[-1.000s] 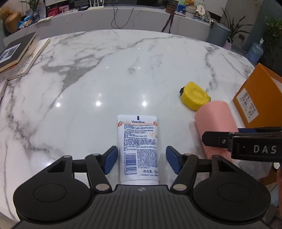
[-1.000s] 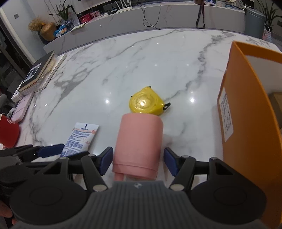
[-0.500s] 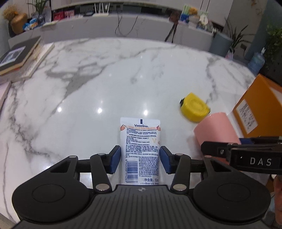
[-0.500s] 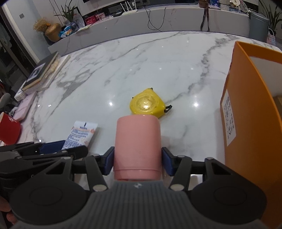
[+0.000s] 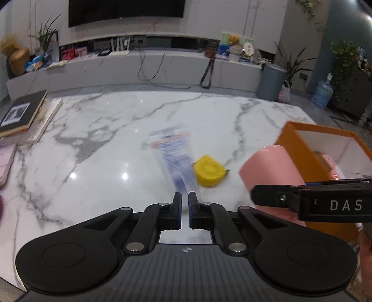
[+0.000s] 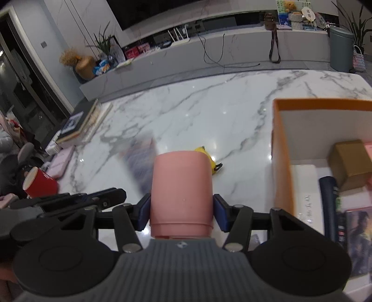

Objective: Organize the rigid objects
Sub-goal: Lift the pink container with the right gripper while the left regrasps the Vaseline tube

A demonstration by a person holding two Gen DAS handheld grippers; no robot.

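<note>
Both loads lifted off counter (image 5: 97,148); your left gripper (image 5: 185,204) jaws pinch lotion tube (image 5: 179,162); right gripper (image 6: 181,209) jaws clamp pink cup (image 6: 182,185); next, carry to orange box (image 6: 281,162) at 2 o'clock.

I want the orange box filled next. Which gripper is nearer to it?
Right. The right gripper, holding the pink cup, is beside the orange box; the left gripper is farther off.

You are working in a home living room: a wall-mounted television (image 5: 126,9) hangs above a long marble media shelf (image 5: 148,67) crowded with a router, snacks and soft toys. Potted plants (image 5: 344,55), a lidded bin (image 5: 270,81) and stacked books (image 5: 22,116) at the marble table's (image 5: 93,148) left edge confirm it.
</note>
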